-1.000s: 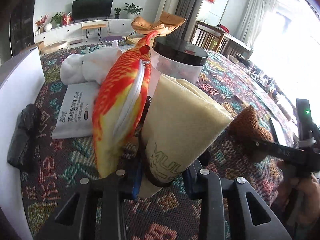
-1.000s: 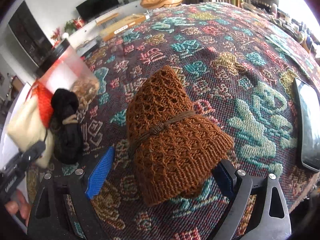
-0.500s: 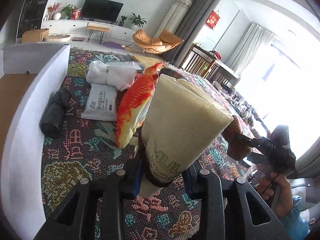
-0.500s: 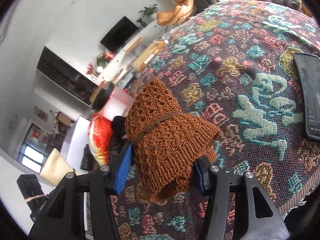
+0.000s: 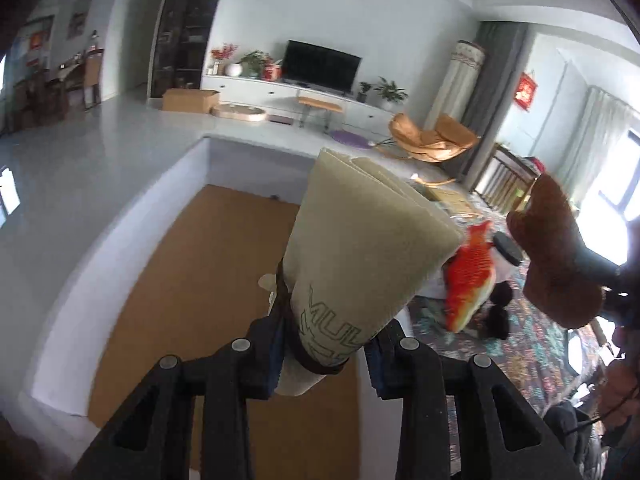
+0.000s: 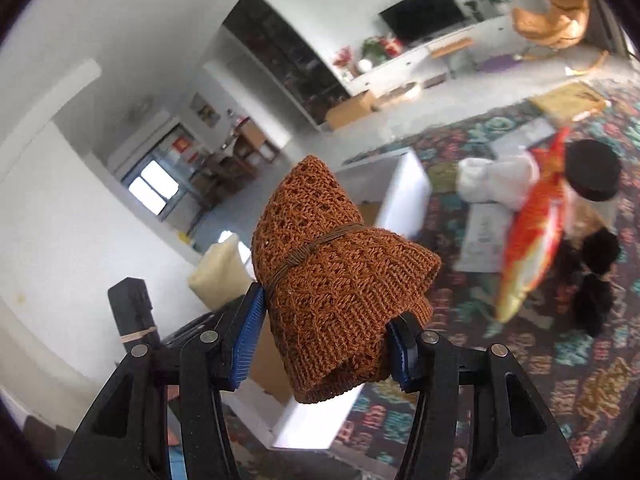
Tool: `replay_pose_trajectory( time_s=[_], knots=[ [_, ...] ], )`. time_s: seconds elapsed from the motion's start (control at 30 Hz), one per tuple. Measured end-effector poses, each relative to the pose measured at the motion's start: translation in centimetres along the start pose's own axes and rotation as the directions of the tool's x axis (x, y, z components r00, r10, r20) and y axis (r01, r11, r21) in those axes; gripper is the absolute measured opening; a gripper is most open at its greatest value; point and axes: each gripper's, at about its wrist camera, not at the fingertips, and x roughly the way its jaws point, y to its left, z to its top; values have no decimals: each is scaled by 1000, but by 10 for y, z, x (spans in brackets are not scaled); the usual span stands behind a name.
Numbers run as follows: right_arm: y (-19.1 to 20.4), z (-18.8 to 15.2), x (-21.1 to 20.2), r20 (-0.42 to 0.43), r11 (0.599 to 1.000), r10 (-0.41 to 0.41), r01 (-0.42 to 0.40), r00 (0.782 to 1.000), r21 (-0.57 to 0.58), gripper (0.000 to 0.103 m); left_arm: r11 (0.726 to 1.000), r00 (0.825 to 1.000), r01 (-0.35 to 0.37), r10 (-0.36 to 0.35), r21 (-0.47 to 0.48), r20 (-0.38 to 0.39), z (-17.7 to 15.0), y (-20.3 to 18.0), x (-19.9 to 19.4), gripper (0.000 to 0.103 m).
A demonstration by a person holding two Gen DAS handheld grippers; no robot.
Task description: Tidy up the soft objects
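My left gripper is shut on a rolled cream cloth with a dark band round its base, held above the brown floor of a white-walled box. My right gripper is shut on a brown knit bundle tied with a cord, lifted off the table, its blue pads pressing both sides. The left wrist view shows that bundle at the right. The cream cloth shows to the left in the right wrist view, by the white box.
On the patterned tablecloth lie an orange fish plush, a white plush, a jar with a black lid, black fuzzy pieces and a white packet. A person's hand is at the right edge.
The right jaws shut on the knit bundle and lifted it off the tablecloth. Both grippers rose and swung left; the left one with the cream cloth now hangs over the box.
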Motion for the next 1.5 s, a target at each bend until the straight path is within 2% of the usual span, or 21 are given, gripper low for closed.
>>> replay_pose_trajectory(
  time_s=[0.03, 0.07, 0.13, 0.17, 0.2, 0.23, 0.33, 0.43, 0.47, 0.53, 0.63, 0.77, 0.87, 0.9, 0.97, 1.0, 1.1, 1.3, 1.37, 1.43, 1.5],
  knots=[
    [15, 2, 20, -27, 999, 13, -14, 1000, -29, 59, 998, 998, -60, 60, -14, -11, -4, 13, 1, 35],
    [26, 3, 40, -53, 998, 25, -28, 998, -50, 66, 993, 993, -118, 117, -30, -34, -9, 25, 5, 42],
    [36, 4, 85, -152, 996, 51, -61, 987, -64, 76, 978, 981, -188, 181, -90, -73, -19, 48, 12, 64],
    [38, 1, 103, -198, 996, 47, -60, 979, -61, 76, 970, 977, -205, 196, -128, -81, -24, 57, 14, 84],
    [38, -1, 114, -217, 997, 31, -46, 976, -63, 76, 959, 972, -230, 220, -163, -78, -28, 64, 13, 91],
    [35, -4, 117, -210, 997, 7, -23, 978, -76, 76, 944, 962, -271, 261, -187, -77, -33, 69, 13, 92],
    [12, -14, 104, -158, 993, -65, 48, 985, -107, 76, 948, 974, -225, 221, -223, -44, -38, 76, 10, 95],
    [-31, -27, 73, -93, 972, -217, 206, 972, -116, 77, 960, 981, -191, 192, -203, -12, -40, 56, 9, 95],
    [-51, -33, 63, -71, 953, -290, 281, 954, -116, 77, 967, 985, -169, 172, -190, 2, -38, 42, 8, 95],
    [-85, -45, 40, -36, 897, -435, 429, 900, -110, 77, 982, 994, -100, 106, -157, 28, -34, 10, 7, 95],
    [-145, -65, 3, -15, 785, -619, 618, 785, -45, 77, 997, 999, 10, -7, -78, 38, -30, -44, 7, 95],
    [-207, -84, -42, -25, 644, -761, 759, 649, 92, 77, 984, 985, 170, -169, 46, -24, -42, -128, 20, 98],
    [-234, -89, -63, -17, 564, -819, 811, 573, 158, 77, 959, 961, 258, -242, 116, -134, -68, -188, 44, 99],
    [-241, -90, -70, -28, 555, -821, 807, 571, 202, 77, 952, 953, 273, -248, 138, -174, -79, -204, 57, 99],
    [-250, -91, -76, -25, 584, -791, 768, 611, 263, 77, 942, 942, 276, -227, 190, -246, -105, -231, 85, 99],
    [-252, -91, -76, -27, 580, -794, 769, 608, 269, 77, 942, 941, 262, -200, 210, -274, -114, -239, 100, 99],
    [-251, -89, -72, -35, 544, -823, 806, 566, 234, 77, 945, 949, 200, -120, 259, -293, -130, -247, 138, 99],
    [-250, -94, -54, -70, 498, -854, 849, 516, 177, 78, 944, 961, 129, -45, 303, -271, -120, -243, 174, 99],
    [-251, -94, -53, -70, 493, -858, 853, 509, 169, 79, 934, 966, 109, -19, 340, -258, -118, -245, 181, 100],
    [-252, -95, -53, -69, 496, -855, 850, 513, 176, 80, 920, 969, 91, 7, 380, -248, -121, -248, 184, 103],
    [-252, -96, -54, -69, 498, -854, 848, 516, 181, 81, 922, 969, 91, 6, 375, -249, -119, -248, 184, 103]
  ],
)
